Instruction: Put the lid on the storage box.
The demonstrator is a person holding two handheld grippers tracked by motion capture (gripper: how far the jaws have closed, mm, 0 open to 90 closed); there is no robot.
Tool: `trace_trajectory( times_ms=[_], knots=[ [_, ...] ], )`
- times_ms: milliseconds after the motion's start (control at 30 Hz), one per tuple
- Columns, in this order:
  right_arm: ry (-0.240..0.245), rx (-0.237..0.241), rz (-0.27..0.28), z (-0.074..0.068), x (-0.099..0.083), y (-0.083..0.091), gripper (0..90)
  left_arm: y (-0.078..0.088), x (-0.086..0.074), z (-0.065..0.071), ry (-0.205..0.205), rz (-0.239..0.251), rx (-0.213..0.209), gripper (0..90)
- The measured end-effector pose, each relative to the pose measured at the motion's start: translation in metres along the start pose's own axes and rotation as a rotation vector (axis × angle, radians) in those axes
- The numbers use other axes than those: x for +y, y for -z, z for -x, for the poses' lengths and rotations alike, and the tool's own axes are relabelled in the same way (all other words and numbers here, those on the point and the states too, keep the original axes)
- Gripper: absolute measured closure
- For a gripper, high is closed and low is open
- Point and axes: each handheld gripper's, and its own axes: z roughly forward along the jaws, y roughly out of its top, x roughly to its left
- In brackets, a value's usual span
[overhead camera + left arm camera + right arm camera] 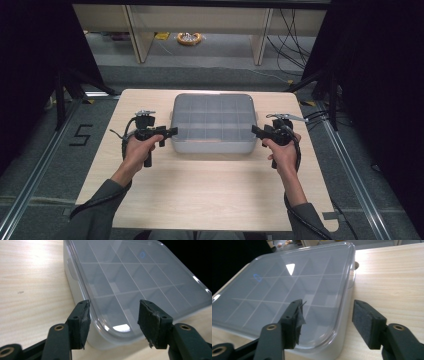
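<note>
Left gripper [169, 132] and right gripper [257, 132], both spread, flank my lidded compartment box [213, 122].
Gripper views reveal the dividers under the clear lid; compartment contents stay indistinct.

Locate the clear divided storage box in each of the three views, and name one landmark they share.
High view: storage box at table centre, between both grippers.
Left gripper view: its near corner sits between the open jaws, box stretching up and right.
Right gripper view: box fills the left, its corner between the open jaws.
Shared landmark: the lid's divider grid.
</note>
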Motion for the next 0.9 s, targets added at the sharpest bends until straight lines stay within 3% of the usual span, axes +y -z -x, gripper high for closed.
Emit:
trace_trajectory(
  times_ms=[100,167,267,400,467,500,533,600,633,700,733,767,900],
  knots=[
    [-0.036,0.031,0.009,-0.005,-0.005,0.006,37.8,0.006,-0.009,0.002,-0.006,0.003,-0.02,39.7],
    [0.005,0.047,0.009,-0.005,-0.008,0.008,38.3,0.01,-0.014,0.003,-0.015,-0.011,-0.029,38.8],
    [0.015,0.073,0.01,-0.009,-0.014,0.015,36.4,0.014,-0.021,0.004,-0.016,-0.017,-0.039,36.2],
    [0.029,0.059,-0.004,-0.01,-0.019,0.018,34.4,0.02,-0.029,0.006,-0.047,-0.016,-0.029,34.4],
    [0.017,0.071,-0.007,-0.011,-0.019,0.02,34.2,0.021,-0.031,0.006,-0.052,-0.016,-0.035,34.2],
    [-0.02,0.076,-0.022,-0.014,-0.02,0.021,33.9,0.022,-0.032,0.006,-0.051,-0.017,-0.04,33.6],
    [-0.024,0.084,-0.021,-0.015,-0.021,0.022,33.6,0.022,-0.034,0.007,-0.047,-0.019,-0.048,33.2],
    [-0.011,0.082,-0.023,-0.015,-0.022,0.021,33.0,0.023,-0.037,0.007,-0.054,-0.02,-0.055,32.6],
    [0.017,0.086,-0.024,-0.014,-0.023,0.021,32.5,0.023,-0.038,0.007,-0.058,-0.027,-0.054,32.1],
    [0.019,0.09,-0.014,-0.014,-0.023,0.02,32.4,0.024,-0.039,0.008,-0.058,-0.025,-0.052,31.7],
    [-0.02,0.087,-0.031,-0.019,-0.024,0.021,32.2,0.025,-0.039,0.007,-0.061,-0.024,-0.047,31.1],
    [0.026,0.089,-0.018,-0.015,-0.024,0.02,32.0,0.025,-0.039,0.007,-0.059,-0.022,-0.045,30.9],
    [0.028,0.089,-0.014,-0.016,-0.026,0.021,31.3,0.025,-0.041,0.007,-0.06,-0.021,-0.044,29.9]
  ],
)
